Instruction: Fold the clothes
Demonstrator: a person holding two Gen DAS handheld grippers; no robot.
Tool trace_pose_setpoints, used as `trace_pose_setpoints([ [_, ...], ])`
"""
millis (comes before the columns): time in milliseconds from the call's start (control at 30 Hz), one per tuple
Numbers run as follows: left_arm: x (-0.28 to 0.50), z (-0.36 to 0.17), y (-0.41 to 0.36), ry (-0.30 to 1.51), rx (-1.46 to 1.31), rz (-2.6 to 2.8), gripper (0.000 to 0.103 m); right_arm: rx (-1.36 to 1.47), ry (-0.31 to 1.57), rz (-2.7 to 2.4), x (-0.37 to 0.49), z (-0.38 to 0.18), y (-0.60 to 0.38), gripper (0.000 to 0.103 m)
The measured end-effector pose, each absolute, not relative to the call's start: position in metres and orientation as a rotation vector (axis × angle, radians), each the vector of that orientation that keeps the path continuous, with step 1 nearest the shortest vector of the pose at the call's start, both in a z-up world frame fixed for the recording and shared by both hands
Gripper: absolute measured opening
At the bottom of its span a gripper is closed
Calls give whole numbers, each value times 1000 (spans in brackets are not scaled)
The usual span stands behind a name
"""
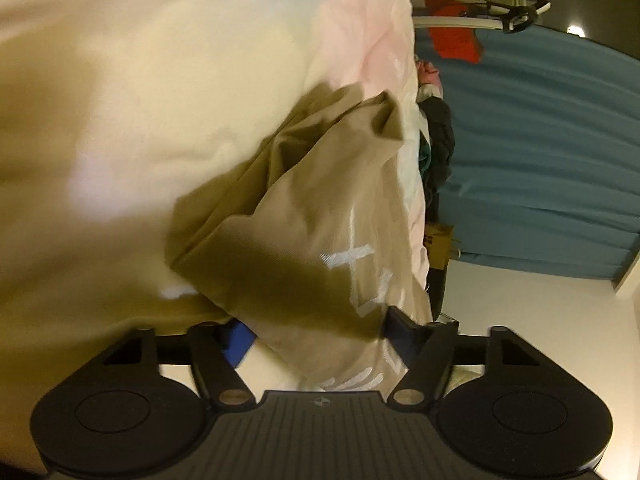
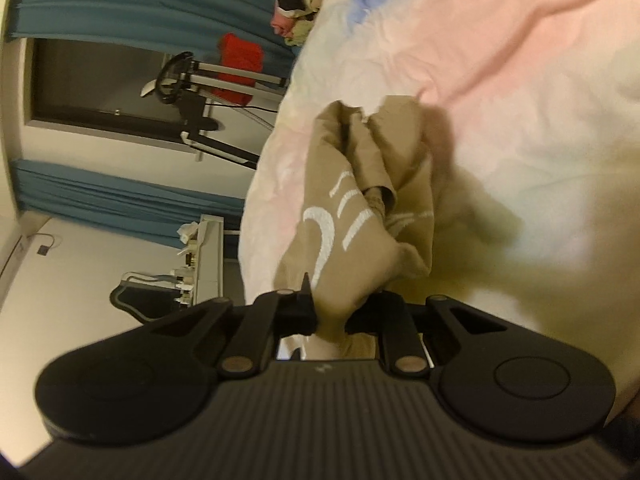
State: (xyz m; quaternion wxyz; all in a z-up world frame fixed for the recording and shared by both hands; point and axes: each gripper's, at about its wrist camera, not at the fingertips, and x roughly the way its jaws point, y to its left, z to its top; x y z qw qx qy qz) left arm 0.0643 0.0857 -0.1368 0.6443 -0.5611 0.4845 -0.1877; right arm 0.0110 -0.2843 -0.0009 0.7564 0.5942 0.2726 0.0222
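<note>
- Black right gripper, jaws pinched nearly closed on a bunched edge of the tan garment, likely to lift that end for a fold.
- Left gripper, jaws about half open, same tan cloth between them; grip not certain.
- Tan fabric with white printed lettering, crumpled and creased, stretching toward 12 o'clock from each tool.
- Resting on the pale pink-and-cream bedspread.

Teal curtain, red cloth, pastel bedsheet
</note>
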Motion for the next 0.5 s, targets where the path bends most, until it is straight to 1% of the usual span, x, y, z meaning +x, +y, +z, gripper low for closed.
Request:
trace_pose_setpoints([
  [67, 63, -123, 82, 1096, -1273, -443, 44, 1300, 586, 52, 4, 7, -291, 15],
  [100, 64, -113, 78, 1091, -1264, -456, 40, 1302, 575, 49, -1, 13, -295, 15],
  [133, 65, -103, 74, 1085, -1254, -470, 33, 1305, 562, 45, -6, 19, -300, 15],
  [167, 67, -93, 69, 1080, -1244, -484, 28, 1309, 549, 40, -10, 24, -306, 15],
  [267, 85, -58, 38, 1074, -1179, -512, 22, 1327, 518, 3, -11, 41, -330, 15],
  [400, 130, -12, -23, 1069, -1055, -538, 20, 1371, 490, -58, 7, 61, -375, 15],
  [500, 168, 17, -84, 1065, -975, -573, 19, 1393, 462, -110, 31, 79, -418, 15],
])
